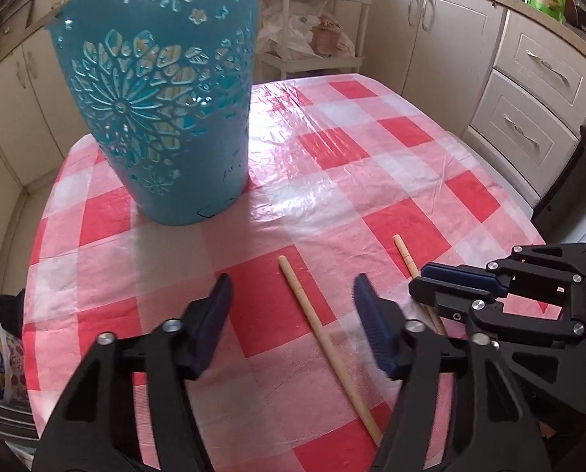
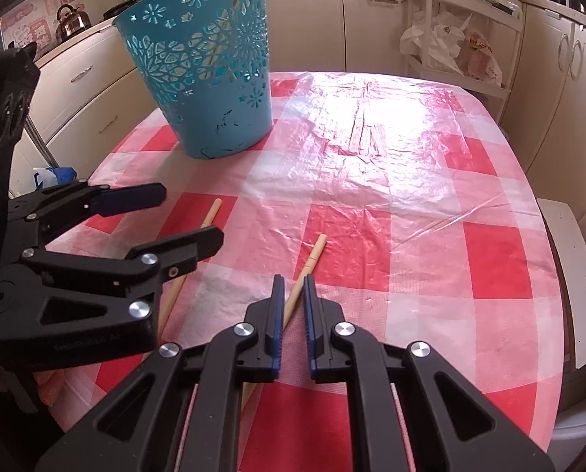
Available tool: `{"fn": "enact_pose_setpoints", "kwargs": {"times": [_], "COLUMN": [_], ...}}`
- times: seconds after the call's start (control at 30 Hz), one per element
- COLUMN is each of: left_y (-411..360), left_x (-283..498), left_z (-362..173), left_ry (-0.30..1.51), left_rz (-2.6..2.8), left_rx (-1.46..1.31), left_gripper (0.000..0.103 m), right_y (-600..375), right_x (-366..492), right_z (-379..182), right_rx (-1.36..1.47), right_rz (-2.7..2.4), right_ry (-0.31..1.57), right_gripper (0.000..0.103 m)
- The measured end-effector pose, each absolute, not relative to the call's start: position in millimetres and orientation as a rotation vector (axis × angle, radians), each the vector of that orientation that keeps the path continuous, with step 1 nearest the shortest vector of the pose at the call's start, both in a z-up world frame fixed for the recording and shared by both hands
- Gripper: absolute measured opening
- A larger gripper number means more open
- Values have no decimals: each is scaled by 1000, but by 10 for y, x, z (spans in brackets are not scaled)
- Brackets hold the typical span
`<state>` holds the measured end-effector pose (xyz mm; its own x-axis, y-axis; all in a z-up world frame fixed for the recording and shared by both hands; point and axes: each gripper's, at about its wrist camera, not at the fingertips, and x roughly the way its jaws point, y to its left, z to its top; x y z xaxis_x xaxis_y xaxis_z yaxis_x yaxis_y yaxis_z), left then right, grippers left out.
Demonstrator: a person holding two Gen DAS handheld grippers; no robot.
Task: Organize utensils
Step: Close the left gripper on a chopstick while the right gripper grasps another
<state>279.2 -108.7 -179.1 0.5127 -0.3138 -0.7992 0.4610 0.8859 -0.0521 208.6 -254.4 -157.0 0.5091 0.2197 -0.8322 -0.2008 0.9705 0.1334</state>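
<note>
R claw (image 2: 293, 287) tilted down, pinching chopstick (image 2: 314, 253); L claw (image 1: 291, 295) apart.

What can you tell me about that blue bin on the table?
The bin is a teal, plastic-looking bucket, wider at its rim than its base. Flower and star cut-outs pierce its upper wall; the lower part is solid, with dark scuffs. It stands upright on the checked tablecloth, toward the far left. Nothing touches it but the cloth; pale sticks show through the holes.
</note>
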Motion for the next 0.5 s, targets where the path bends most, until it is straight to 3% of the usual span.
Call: {"fn": "enact_pose_setpoints", "kwargs": {"times": [0.03,0.07,0.2,0.5], "left_y": [-1096,-1097,-949,-787], "left_x": [2817,2825,2953,3083], "left_z": [-1823,-1843,-1836,-1866], "left_ry": [935,938,987,1033], "left_rz": [-489,-506,-574,-560], "left_rx": [185,194,153,103], "left_gripper": [21,13,9,9], "right_y": [-2552,-2558,-2557,-2517], "right_x": [2096,2097,2125,2209], "right_z": [-1568,-1566,-1559,-1571], "right_rx": [21,23,27,14], "right_rz": [260,266,277,284], "right_ry": [1009,1012,1027,1036], "right_gripper": [11,10,10,11]}}
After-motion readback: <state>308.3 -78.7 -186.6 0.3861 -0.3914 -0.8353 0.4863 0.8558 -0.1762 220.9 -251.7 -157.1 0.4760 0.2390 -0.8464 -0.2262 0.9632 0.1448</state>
